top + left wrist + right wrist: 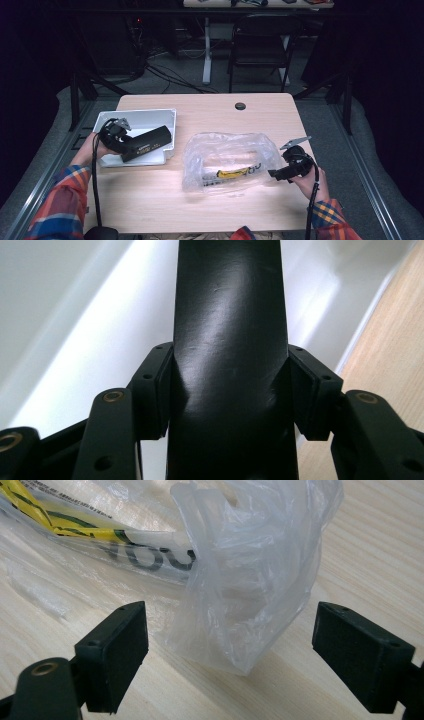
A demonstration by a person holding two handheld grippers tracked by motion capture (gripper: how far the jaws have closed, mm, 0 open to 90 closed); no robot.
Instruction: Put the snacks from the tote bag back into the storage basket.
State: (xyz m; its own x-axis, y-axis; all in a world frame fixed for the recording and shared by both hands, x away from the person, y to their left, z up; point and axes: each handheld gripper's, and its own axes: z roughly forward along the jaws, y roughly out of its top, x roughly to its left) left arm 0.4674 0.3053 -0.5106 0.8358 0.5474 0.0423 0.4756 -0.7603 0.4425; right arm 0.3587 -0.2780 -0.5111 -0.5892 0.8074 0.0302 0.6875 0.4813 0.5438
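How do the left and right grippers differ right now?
The left gripper is shut on a long black box over the white tray; the right gripper stands open with nothing gripped. The left hangs above the tray; the right sits low on the table, facing the clear plastic bag.

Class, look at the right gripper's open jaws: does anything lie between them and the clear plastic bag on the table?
Nothing visible does. The right gripper stands open with a bunched corner of the plastic bag directly between its jaws, over bare table.
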